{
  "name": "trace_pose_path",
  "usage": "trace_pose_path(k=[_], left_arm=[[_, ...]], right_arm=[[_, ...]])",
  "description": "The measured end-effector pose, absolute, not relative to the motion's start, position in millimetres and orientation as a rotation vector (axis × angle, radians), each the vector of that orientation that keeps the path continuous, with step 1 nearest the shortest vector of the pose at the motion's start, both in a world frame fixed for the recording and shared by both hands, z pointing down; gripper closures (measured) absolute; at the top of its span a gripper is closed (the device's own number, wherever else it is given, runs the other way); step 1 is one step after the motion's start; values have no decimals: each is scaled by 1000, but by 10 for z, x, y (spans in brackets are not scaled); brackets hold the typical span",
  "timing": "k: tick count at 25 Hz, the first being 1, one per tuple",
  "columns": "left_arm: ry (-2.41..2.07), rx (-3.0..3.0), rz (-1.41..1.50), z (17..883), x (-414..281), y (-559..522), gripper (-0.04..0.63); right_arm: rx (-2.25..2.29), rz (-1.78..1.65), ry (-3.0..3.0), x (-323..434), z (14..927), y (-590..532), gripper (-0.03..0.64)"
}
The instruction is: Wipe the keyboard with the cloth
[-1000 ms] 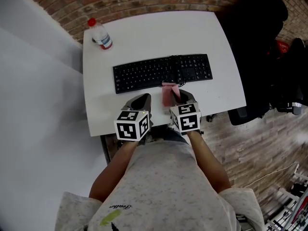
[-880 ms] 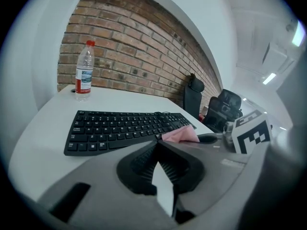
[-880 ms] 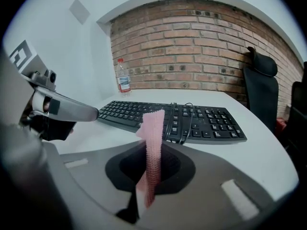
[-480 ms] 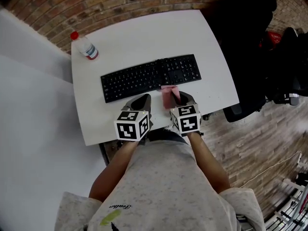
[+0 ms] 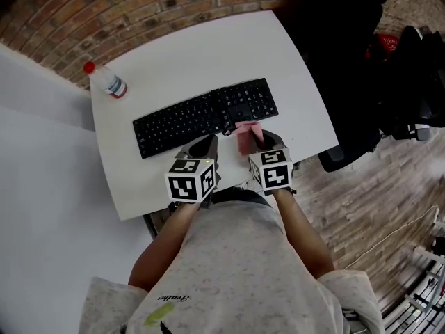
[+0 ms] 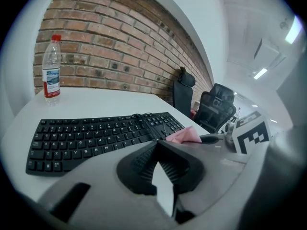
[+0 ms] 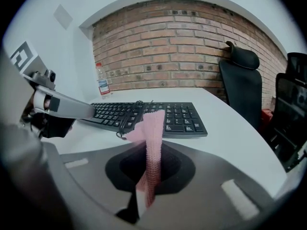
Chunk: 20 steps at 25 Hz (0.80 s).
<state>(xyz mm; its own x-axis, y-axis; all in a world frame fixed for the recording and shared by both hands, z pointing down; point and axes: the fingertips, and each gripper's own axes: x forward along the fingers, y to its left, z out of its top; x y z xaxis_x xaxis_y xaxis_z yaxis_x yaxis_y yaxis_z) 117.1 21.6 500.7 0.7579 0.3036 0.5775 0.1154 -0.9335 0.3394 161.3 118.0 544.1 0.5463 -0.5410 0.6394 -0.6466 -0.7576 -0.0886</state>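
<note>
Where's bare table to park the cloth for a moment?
Widest: the table beyond the keyboard, right of the water bottle. A narrower strip right of the keyboard. Near edge is crowded: left gripper, right gripper with cloth.

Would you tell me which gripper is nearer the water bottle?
Left. The left gripper sits at the near table edge, across the keyboard from the water bottle; the right gripper is farther right, holding the cloth.

bottle [image 6: 51, 66]: label print too small to read
keyboard [image 7: 184, 119]: middle keys hidden behind cloth [image 7: 154, 128] in right gripper view
cloth: lower end hidden between jaws of right gripper [image 7: 152, 150]
chair [image 5: 417, 68]: cut off at right picture edge
table [image 5: 208, 47]: near edge partly hidden by person's torso [image 5: 229, 270]
</note>
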Motion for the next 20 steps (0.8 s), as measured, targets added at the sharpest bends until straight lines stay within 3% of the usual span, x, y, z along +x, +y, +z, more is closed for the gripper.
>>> trace_pose_path(k=[20], left_arm=[[433, 2670, 962, 4990, 1531, 590, 598]], right_arm=[[2690, 1037, -869, 1929, 5464, 1731, 592]])
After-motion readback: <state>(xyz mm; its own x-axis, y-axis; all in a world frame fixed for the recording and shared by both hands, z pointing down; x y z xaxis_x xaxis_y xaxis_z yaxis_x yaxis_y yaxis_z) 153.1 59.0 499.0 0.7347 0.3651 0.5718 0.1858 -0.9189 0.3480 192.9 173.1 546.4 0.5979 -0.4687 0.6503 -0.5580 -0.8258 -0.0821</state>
